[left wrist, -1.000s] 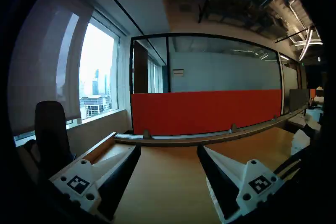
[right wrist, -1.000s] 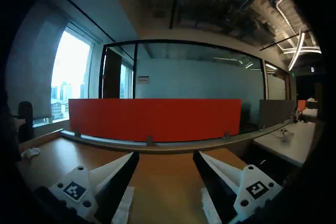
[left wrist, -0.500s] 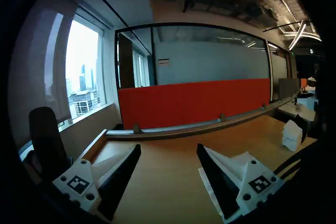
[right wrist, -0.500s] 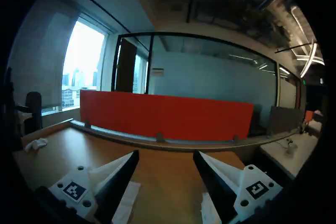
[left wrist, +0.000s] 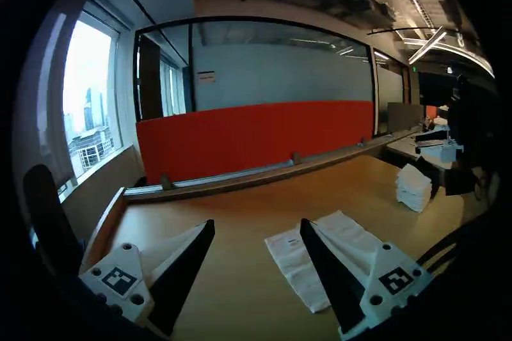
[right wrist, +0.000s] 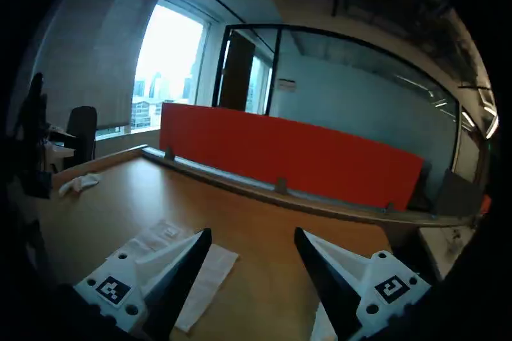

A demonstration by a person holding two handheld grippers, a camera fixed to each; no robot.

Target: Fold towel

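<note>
In the left gripper view, the left gripper (left wrist: 256,222) is held above the bench (left wrist: 243,197), its jaws spread wide with nothing between them. The towel (left wrist: 293,263) is laid flat on the bench, partly hidden by one finger, and a stack of folded cloths (left wrist: 413,187) is set toward the right edge. In the right gripper view, a crumpled cloth (right wrist: 80,182) is seen near the left edge, and the right gripper (right wrist: 251,231) is likewise spread and empty.
</note>
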